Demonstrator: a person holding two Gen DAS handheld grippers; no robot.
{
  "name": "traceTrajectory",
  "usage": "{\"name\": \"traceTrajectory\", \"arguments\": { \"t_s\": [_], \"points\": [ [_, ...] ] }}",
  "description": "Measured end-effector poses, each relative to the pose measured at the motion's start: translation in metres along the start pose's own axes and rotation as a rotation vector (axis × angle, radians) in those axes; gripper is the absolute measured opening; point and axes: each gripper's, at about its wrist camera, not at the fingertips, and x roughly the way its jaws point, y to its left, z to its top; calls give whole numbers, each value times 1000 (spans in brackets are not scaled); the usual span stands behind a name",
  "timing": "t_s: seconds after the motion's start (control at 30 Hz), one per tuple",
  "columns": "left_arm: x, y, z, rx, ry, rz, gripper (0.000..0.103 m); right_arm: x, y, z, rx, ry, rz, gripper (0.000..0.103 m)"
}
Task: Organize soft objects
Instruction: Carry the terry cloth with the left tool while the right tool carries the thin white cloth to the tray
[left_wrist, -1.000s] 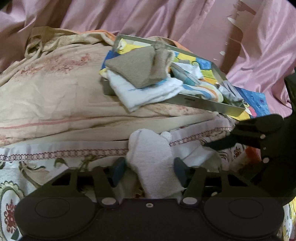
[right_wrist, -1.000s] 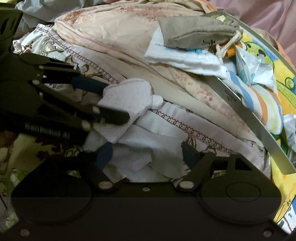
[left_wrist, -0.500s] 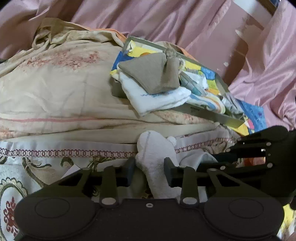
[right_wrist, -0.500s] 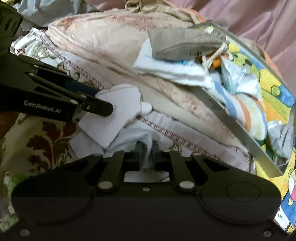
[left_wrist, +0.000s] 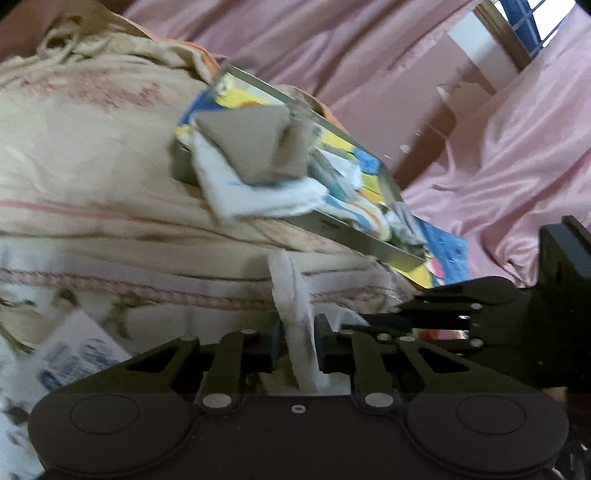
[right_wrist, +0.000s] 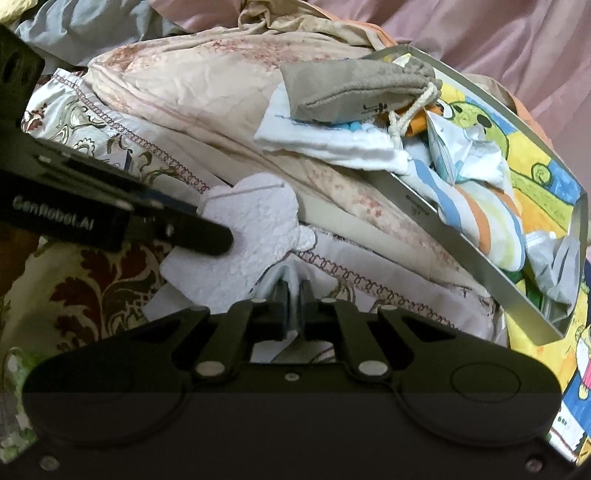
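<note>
The left gripper (left_wrist: 295, 345) has its fingers pressed on a white terry cloth (left_wrist: 291, 295). The fingers have just been closing, and the cloth stands up between them as a narrow folded strip. In the right wrist view the same cloth (right_wrist: 251, 229) looks flat and fluffy, with rounded lobes on its upper edge, and the left gripper (right_wrist: 218, 240) reaches onto it from the left side.

The right gripper (right_wrist: 291, 299) has its fingers together on a thin pale blue fabric (right_wrist: 282, 275), which makes a small loop just above the fingertips. This fabric lies just beside the lower right edge of the white terry cloth. In the left wrist view the right gripper (left_wrist: 373, 325) comes in from the right, close to the left gripper.

Both cloths lie on a bed covered with piled bedding: a white sheet with a red stitched border (right_wrist: 369, 280) and, above it, a cream quilt with a faint pink flower print (right_wrist: 192, 81). Farther back, on top of the quilt, a metal tray (right_wrist: 476, 258) stands tilted. A beige drawstring pouch (right_wrist: 351, 88) lies on a folded white cloth with blue marks (right_wrist: 332, 140) at the tray's left end, and both hang partly over its rim. A striped cloth (right_wrist: 487, 218) fills the middle of the tray. Pink curtains (left_wrist: 517, 147) hang behind the bed.
</note>
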Motion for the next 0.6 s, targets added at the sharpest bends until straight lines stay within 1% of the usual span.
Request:
{"name": "traceTrajectory", "arguments": {
  "t_s": [0.07,0.17,0.23,0.4,0.6],
  "points": [
    [3,-5,-2,27,-6,29,18,-1,1,-2,-5,-3,-11,1],
    [1,-6,-1,18,-32,32,15,-6,4,-4,-24,-31,-43,1],
    [-5,-6,2,23,-61,40,12,-13,7,-5,-42,-64,-68,0],
    [-19,-9,9,21,-136,40,12,-32,12,-1,-83,-116,-151,0],
    [-35,-25,17,109,-216,93,12,-69,1,23,-103,-217,-229,0]
  ]
}}
